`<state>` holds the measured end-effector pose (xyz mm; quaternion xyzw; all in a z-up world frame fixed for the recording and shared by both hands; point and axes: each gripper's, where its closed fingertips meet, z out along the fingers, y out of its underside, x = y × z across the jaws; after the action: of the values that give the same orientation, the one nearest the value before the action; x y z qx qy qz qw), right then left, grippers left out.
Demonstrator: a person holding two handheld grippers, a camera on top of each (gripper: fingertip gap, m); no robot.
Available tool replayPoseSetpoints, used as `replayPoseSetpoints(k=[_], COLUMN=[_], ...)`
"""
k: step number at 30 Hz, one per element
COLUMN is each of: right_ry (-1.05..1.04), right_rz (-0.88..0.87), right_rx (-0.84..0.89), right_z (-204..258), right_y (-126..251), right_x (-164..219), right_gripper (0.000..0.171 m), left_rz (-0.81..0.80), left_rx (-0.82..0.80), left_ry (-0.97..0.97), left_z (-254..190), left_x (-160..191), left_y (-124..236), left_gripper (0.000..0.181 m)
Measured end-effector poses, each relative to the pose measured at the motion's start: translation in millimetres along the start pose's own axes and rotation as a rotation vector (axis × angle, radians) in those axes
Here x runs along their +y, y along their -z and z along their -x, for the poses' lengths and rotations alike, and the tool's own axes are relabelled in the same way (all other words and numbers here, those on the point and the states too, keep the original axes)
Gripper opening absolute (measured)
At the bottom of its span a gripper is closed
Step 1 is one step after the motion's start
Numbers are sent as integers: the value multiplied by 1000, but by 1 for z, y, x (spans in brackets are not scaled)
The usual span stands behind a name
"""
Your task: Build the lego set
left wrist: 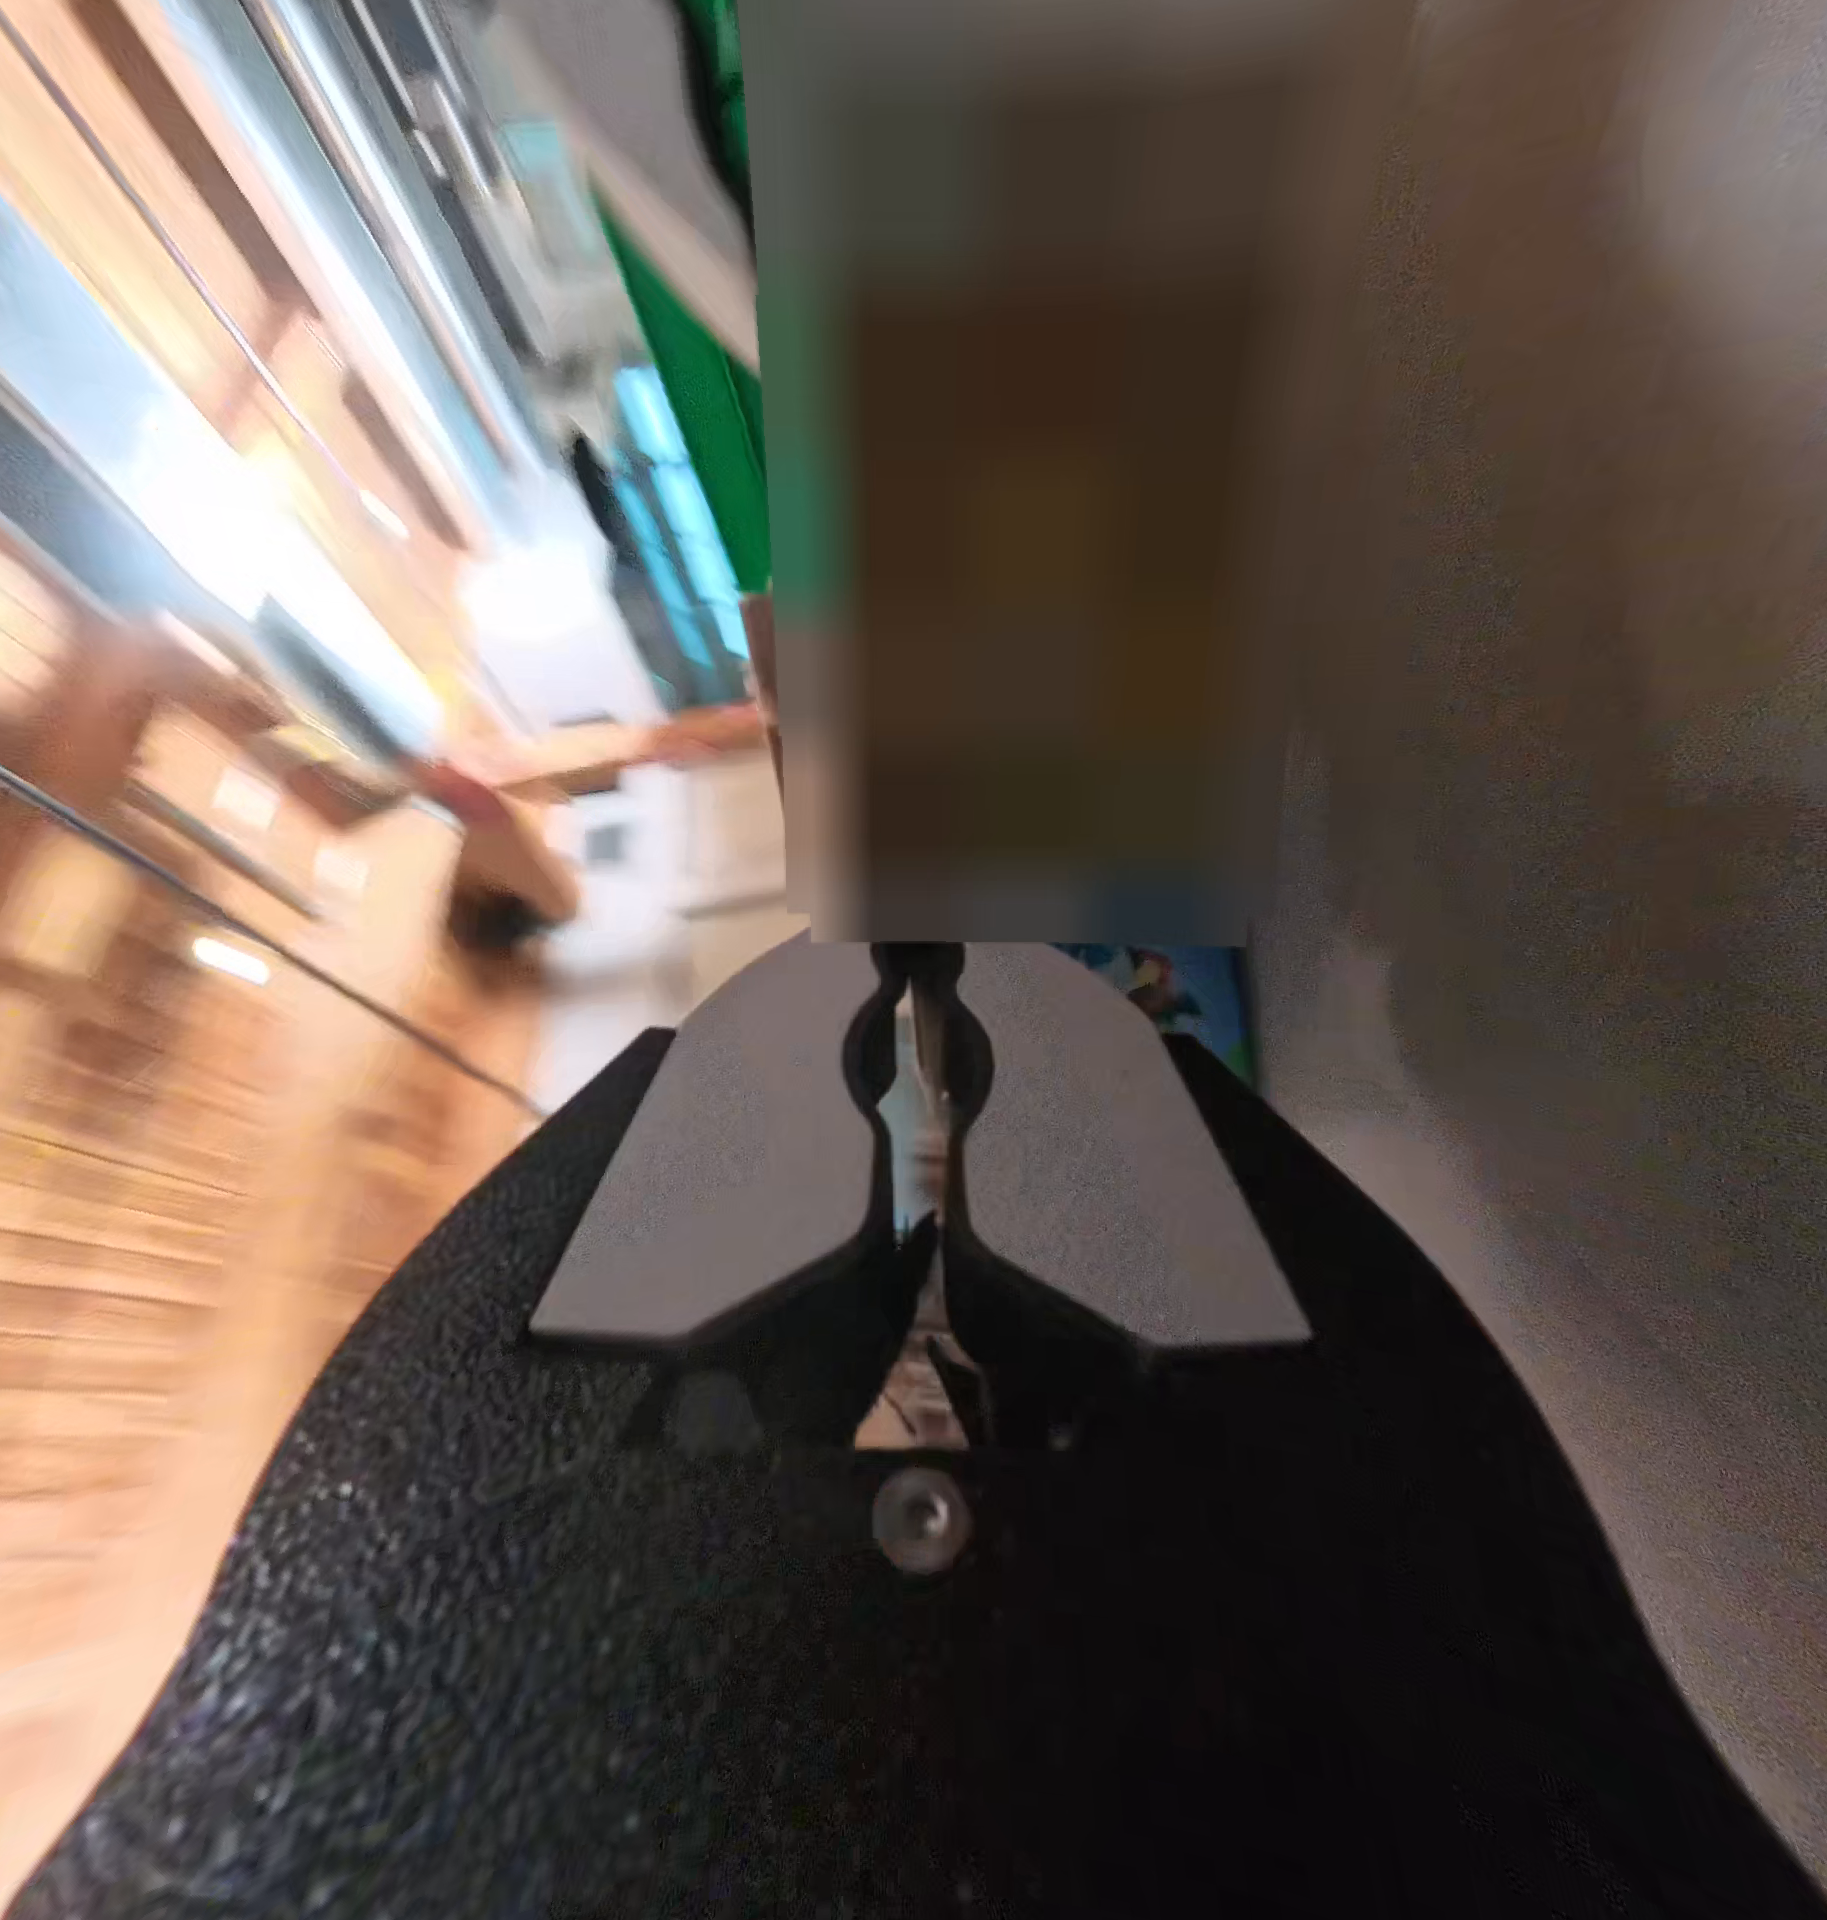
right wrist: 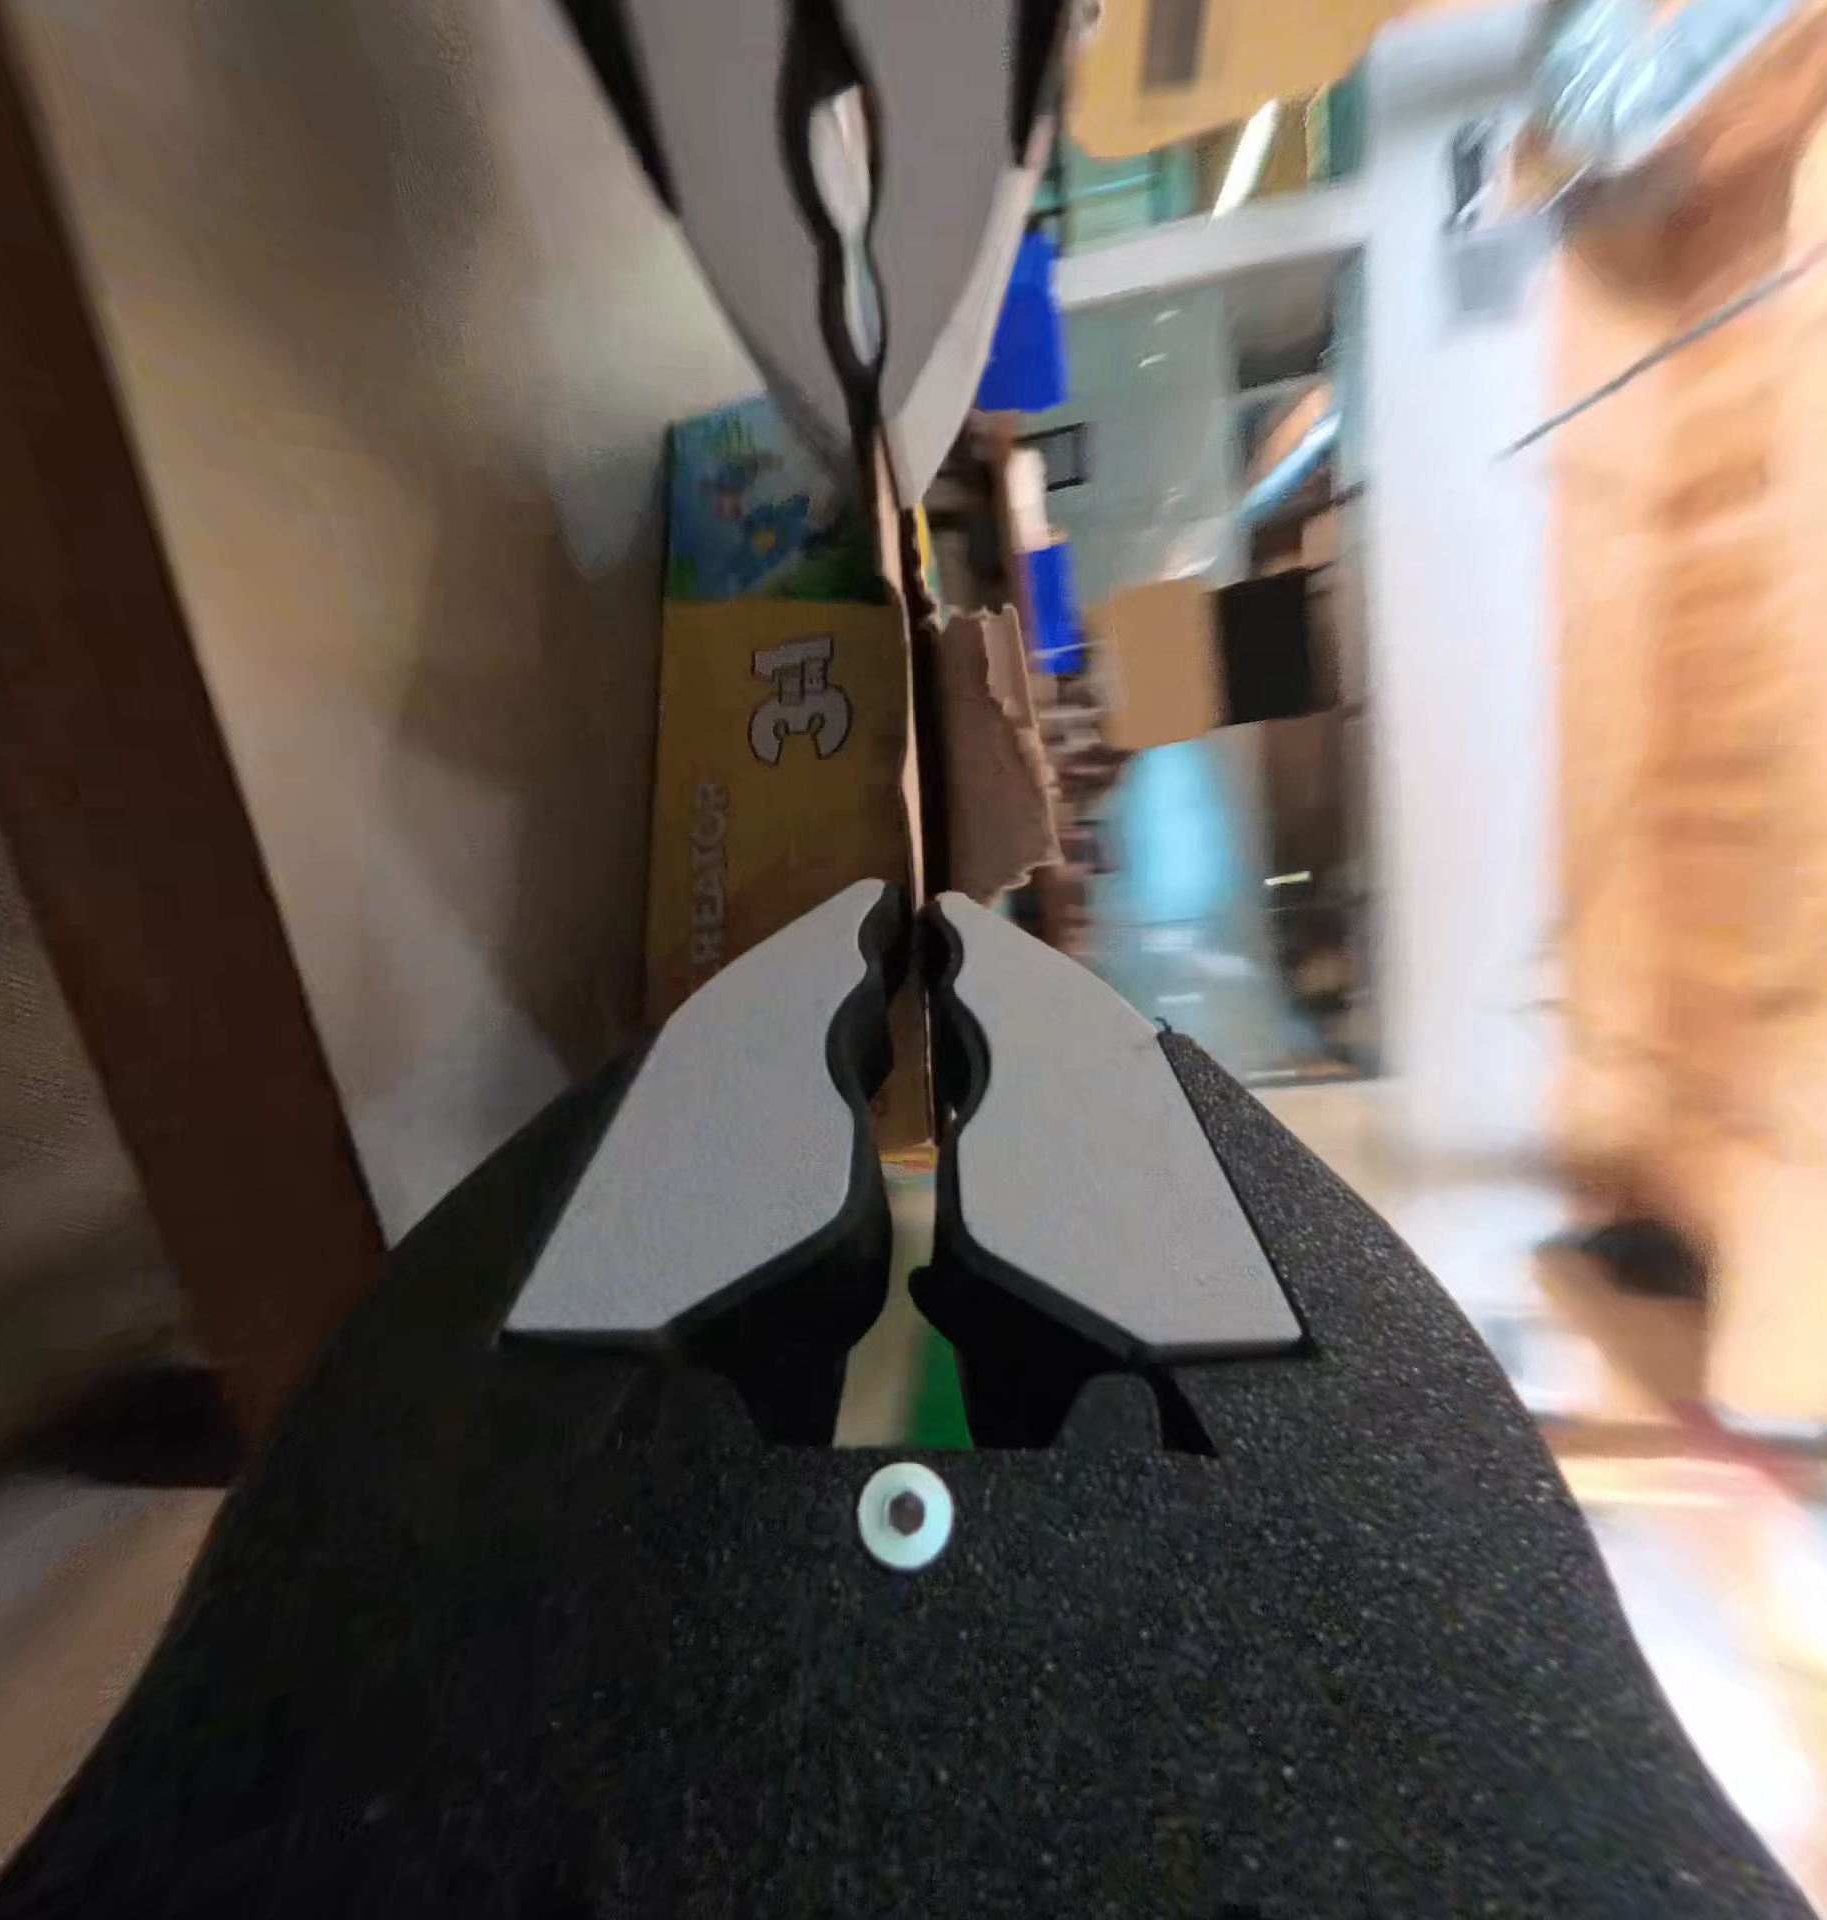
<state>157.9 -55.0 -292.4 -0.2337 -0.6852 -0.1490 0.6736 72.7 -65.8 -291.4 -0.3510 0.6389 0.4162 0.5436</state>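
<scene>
The lego set box (right wrist: pixel 774 748) is yellow with a blue and green picture, and it is held in the air edge-on. My right gripper (right wrist: pixel 917 914) is shut on the box's thin cardboard edge, beside a torn brown flap (right wrist: pixel 992 748). My left gripper (right wrist: pixel 867 416) comes in from the top of the right wrist view and is shut on the same edge farther along. In the left wrist view my left gripper (left wrist: pixel 919 961) is shut on a thin sheet. Only a corner of the box's picture (left wrist: pixel 1189 997) shows there, under a mosaic patch. No loose bricks are in view.
Grey cloth (left wrist: pixel 1563 727) fills the right of the left wrist view, close to the gripper. A brown wooden post (right wrist: pixel 109 727) and a pale wall stand left of the box. A blurred wooden floor (left wrist: pixel 161 1247) and cardboard boxes (right wrist: pixel 1179 665) lie behind.
</scene>
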Motion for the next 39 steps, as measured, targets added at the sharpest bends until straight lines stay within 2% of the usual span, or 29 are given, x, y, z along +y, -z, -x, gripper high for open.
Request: replayPoseSetpoints(k=[1,3,5,7,10,12,14,18,20,21,22,24,28,32,33,36,39], right_ry=[-161,-406,-544,-643,-768,-814,-856,-1029,-1114,-1133,-1134,-1088,-839,-655,-596,-419,-456], right_rz=[-20,-103,-132,-114,-87,-66,-63,-76,-56,-33,-3,50,195,300,319,332,320], right_rx=[-78,-138,-130,-116,-167,-234,-264,-336,-417,-469,-520,-618,-736,-675,-649,-553,-529], right_z=[-1,-14,-29,-36,-29,-20,-19,-39,-46,-46,-43,-34,-5,4,5,0,-4], right_y=[0,8,20,31,36,32,26,10,-3,-11,-19,-32,-52,-68,-70,-73,-72], right_x=[-2,-8,-2,10,21,21,21,23,23,21,19,11,2,5,6,7,6], right_gripper=[4,18,28,29,32,41,43,42,43,44,45,47,49,38,28,16,16], left_rz=[19,65,74,55,15,26,59,141,214,232,237,270,308,317,318,334,339], left_rx=[67,131,168,175,173,238,299,408,436,400,394,366,308,282,274,240,221], left_ry=[126,331,530,673,707,677,602,490,435,392,365,359,331,361,358,320,330], left_z=[-1,4,10,18,30,28,22,1,-9,-7,-9,-9,-8,-8,-8,-8,-8], left_x=[3,15,25,28,15,1,-11,-22,-18,-17,-18,-18,-18,-20,-20,-21,-23], left_y=[1,6,18,29,30,19,3,-20,-25,-26,-25,-24,-23,-22,-22,-21,-21], left_gripper=[2,12,39,53,56,65,65,52,31,23,17,15,13,13,13,13,12])
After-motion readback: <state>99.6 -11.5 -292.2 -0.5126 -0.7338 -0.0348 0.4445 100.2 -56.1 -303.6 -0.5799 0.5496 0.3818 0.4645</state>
